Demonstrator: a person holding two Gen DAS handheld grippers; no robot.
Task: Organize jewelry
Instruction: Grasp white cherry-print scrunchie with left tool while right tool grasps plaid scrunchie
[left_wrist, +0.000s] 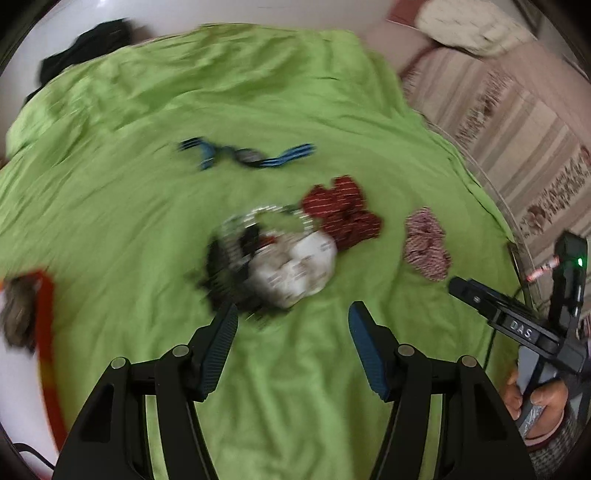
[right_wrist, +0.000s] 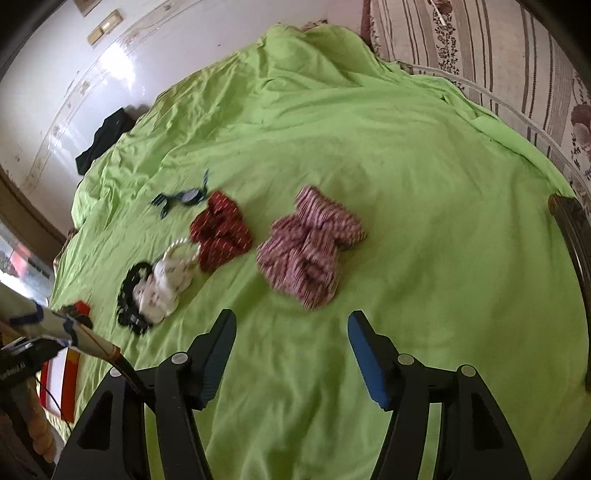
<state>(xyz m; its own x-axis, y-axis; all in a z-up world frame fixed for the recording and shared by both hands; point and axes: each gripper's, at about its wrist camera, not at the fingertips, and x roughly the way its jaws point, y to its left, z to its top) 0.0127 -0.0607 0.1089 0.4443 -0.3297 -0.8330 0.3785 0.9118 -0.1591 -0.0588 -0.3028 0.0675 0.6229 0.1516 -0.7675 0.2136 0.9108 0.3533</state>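
On a green sheet (left_wrist: 295, 110) lies a heap: a white scrunchie (left_wrist: 299, 269), a black one (left_wrist: 225, 273) and a pearl bracelet (left_wrist: 266, 214). A dark red scrunchie (left_wrist: 343, 210), a pink striped scrunchie (left_wrist: 424, 243) and a blue hair clip piece (left_wrist: 243, 155) lie around it. My left gripper (left_wrist: 293, 314) hangs open just short of the heap, nothing between its fingers. In the right wrist view my right gripper (right_wrist: 291, 321) is open and empty, a little short of the pink striped scrunchie (right_wrist: 306, 251); the red scrunchie (right_wrist: 221, 229) and white scrunchie (right_wrist: 166, 288) lie to its left.
A red-rimmed container (left_wrist: 44, 332) sits at the sheet's left edge. A striped floral mattress (left_wrist: 517, 129) borders the sheet on the right, with a pillow (left_wrist: 472, 26) beyond. Black cloth (left_wrist: 88, 44) lies at the far left corner. A hand (left_wrist: 532, 402) holds the right gripper's handle.
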